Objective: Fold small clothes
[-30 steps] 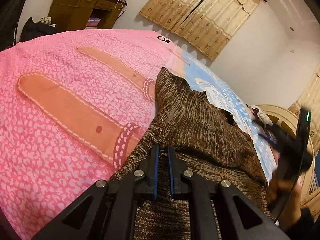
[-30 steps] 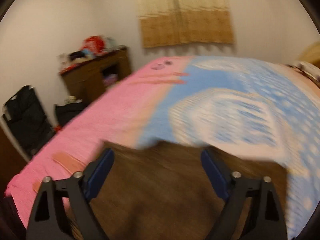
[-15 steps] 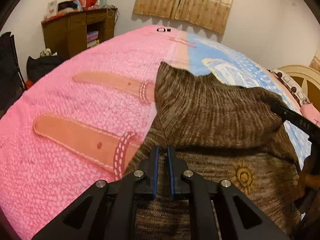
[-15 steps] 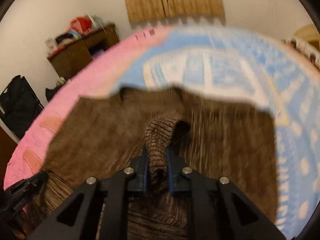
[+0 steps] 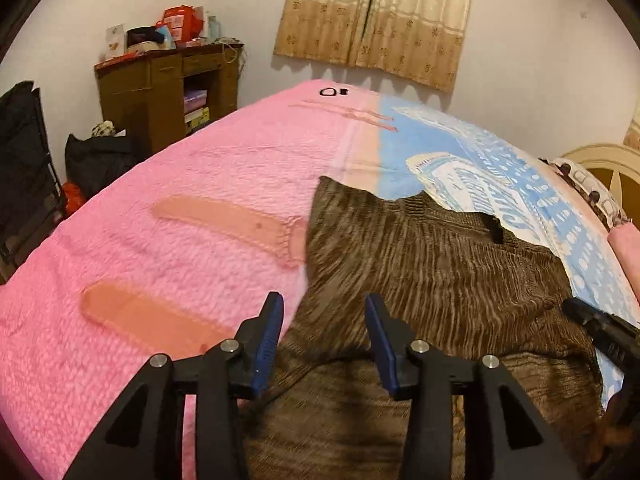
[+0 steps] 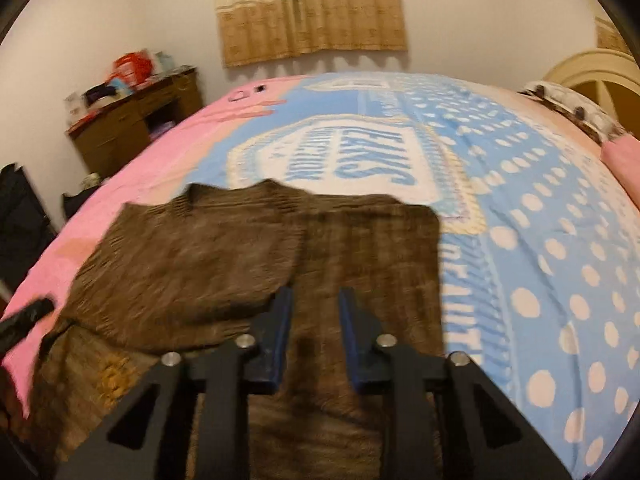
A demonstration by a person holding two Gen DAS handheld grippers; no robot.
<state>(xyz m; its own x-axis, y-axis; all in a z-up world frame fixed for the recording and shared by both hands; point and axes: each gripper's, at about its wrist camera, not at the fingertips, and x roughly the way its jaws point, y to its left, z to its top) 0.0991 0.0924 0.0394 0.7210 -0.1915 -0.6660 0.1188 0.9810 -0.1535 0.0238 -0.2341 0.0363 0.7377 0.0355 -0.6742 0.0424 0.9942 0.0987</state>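
Observation:
A brown knit sweater [image 5: 432, 280] lies on the pink and blue bedspread [image 5: 180, 248], with a folded-over layer across its upper part. My left gripper [image 5: 323, 322] is open and empty, just above the sweater's left edge. In the right wrist view the sweater [image 6: 240, 264] lies flat with a sleeve folded across. My right gripper [image 6: 315, 324] is open and empty over the sweater's middle. The right gripper's black body also shows in the left wrist view [image 5: 600, 328] at the sweater's right edge.
A brown wooden desk [image 5: 168, 88] with clutter stands at the far left wall. Dark bags [image 5: 96, 156] sit on the floor beside it. A cream headboard [image 6: 592, 76] and pillows lie at the right. Curtains [image 5: 380, 20] hang on the far wall.
Both grippers have opened and let go of the sweater. The lifted part now lies folded flat on the garment, and both grippers have drawn back slightly.

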